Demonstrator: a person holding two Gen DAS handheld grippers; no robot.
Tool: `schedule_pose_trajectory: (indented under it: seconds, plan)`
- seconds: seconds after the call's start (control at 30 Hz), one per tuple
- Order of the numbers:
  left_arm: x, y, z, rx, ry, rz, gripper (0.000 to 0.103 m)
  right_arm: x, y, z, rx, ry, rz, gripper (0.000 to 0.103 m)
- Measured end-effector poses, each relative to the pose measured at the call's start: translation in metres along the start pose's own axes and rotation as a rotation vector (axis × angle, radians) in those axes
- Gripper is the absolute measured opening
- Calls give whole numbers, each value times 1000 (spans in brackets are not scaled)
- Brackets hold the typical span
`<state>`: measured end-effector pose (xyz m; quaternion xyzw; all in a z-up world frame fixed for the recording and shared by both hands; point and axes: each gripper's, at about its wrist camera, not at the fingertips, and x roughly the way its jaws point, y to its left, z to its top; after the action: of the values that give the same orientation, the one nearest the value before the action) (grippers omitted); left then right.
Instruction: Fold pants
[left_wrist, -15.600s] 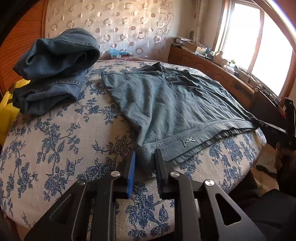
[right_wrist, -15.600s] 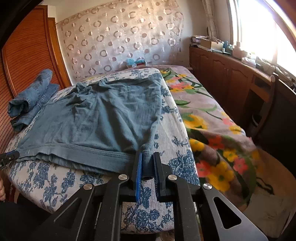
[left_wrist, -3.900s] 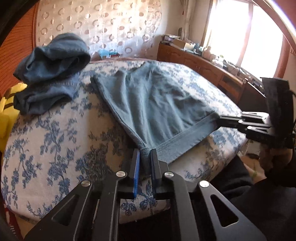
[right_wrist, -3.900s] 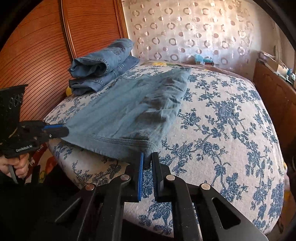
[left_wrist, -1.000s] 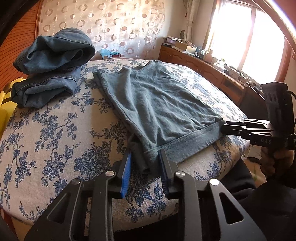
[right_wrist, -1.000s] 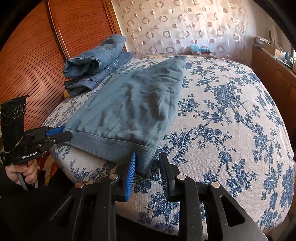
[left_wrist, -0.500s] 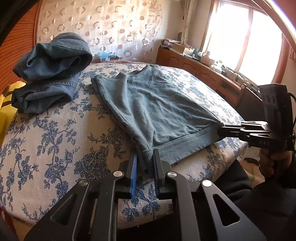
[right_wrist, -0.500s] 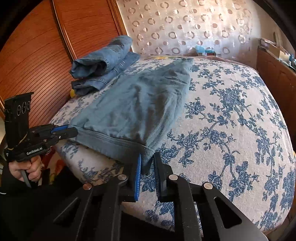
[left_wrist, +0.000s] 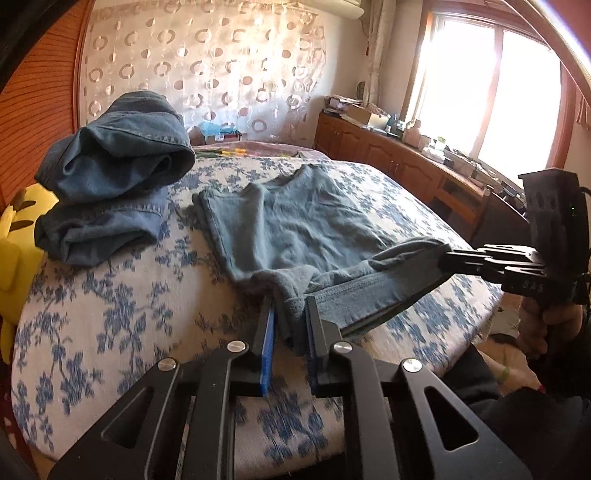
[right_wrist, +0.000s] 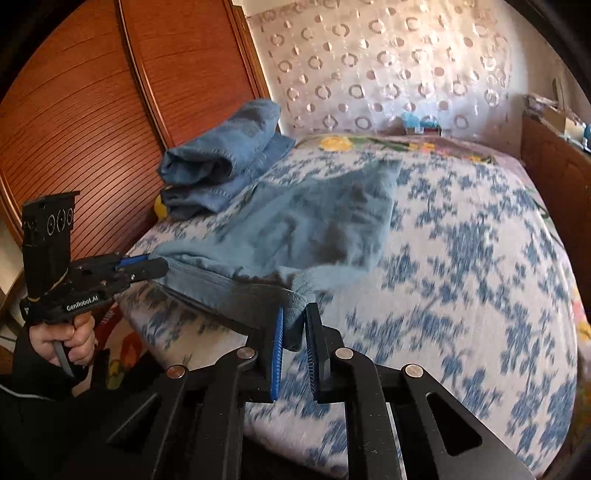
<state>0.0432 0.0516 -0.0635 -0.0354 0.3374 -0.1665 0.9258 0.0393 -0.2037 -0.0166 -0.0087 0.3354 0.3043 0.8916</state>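
The left claw (left_wrist: 289, 334) and the right claw (right_wrist: 294, 334) each pinch one waistband corner of the pants (left_wrist: 303, 225) (rest lies ahead on the bed (left_wrist: 110, 314)).

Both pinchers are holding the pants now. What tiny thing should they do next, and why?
Probably lift together and carry the near edge toward the far end. The left gripper and right gripper each pinch a corner of the pants, whose edge is already raised off the bed.
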Motion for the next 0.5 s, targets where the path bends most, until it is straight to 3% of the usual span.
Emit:
schedule_pose_trajectory:
  seconds: [0.27,0.5]
  plan:
    - [23,9,24,17,-5,34,16,25,3,22,-56,-19,-59,11]
    - [31,18,58,33,-56,69,16,41,0,54,-82,-69,-81,12]
